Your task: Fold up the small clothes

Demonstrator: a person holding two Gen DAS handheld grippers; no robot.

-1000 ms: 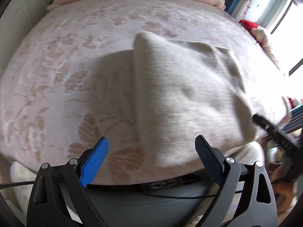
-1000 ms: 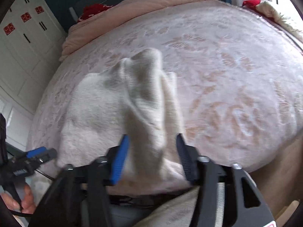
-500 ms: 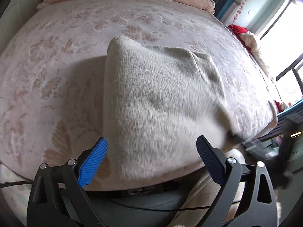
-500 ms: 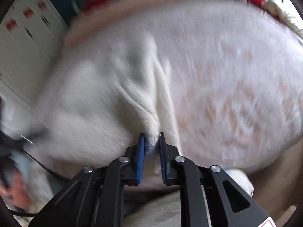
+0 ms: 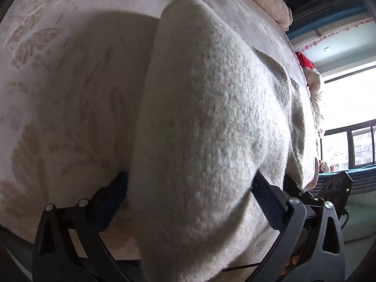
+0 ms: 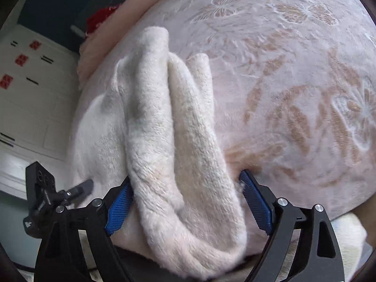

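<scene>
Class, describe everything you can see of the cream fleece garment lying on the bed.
The cream fleece garment looks soft, fuzzy and thick, with faint greyish patches. It lies on the floral pink bedspread, bunched into long rolled ridges pointing away from the camera. Its near end sits between the open fingers of the right gripper; the left gripper, also open, straddles another broad fold.

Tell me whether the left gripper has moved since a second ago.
Yes. The left gripper has pushed forward over the bedspread: its open fingers now straddle the cream garment, which fills the view.
</scene>
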